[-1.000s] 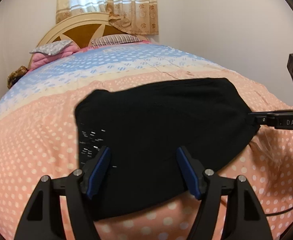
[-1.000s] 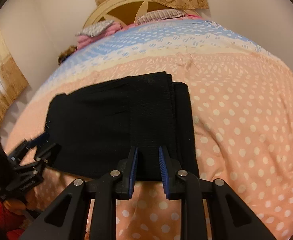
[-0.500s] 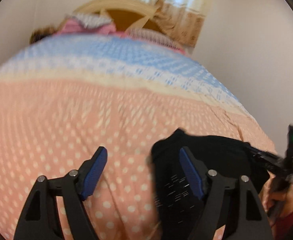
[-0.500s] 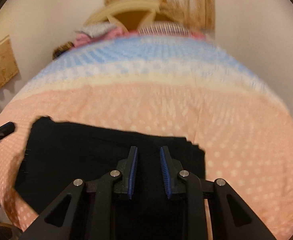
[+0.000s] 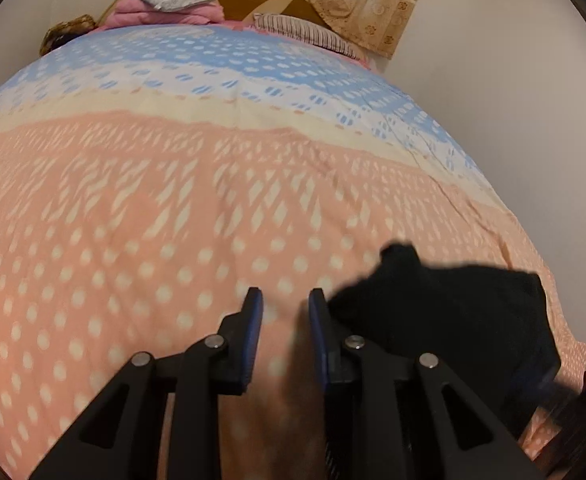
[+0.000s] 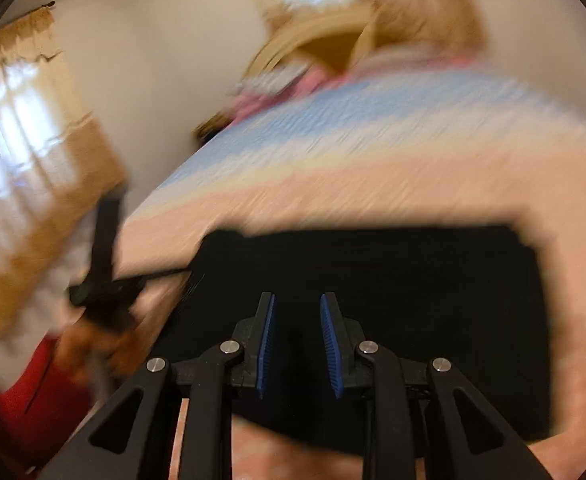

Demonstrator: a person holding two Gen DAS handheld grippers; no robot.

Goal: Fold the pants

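Our left tool hung over the bedspread with its jaws narrowly parted and nothing between them; the pants lay just beside its right finger. Our right tool hovered above the pants, jaws likewise slightly apart and gripping nothing, though the right wrist view was heavily blurred.

Status of the task, as we judged it:
- Done: the pants formed one compact, roughly rectangular black packet, so we took the main folds as complete.
- Left: little or nothing. A small peak stood up at the packet's far left corner in the left wrist view; flattening it was the only step we could identify as outstanding.

Condition of the pants:
- Position: near the foot edge of the bed, on the pink dotted band of the bedspread.
- Form: flat, layered; stacked edges showed faintly at the right side in the right wrist view.
- Material: dark, soft cloth; blur hid any finer surface detail.
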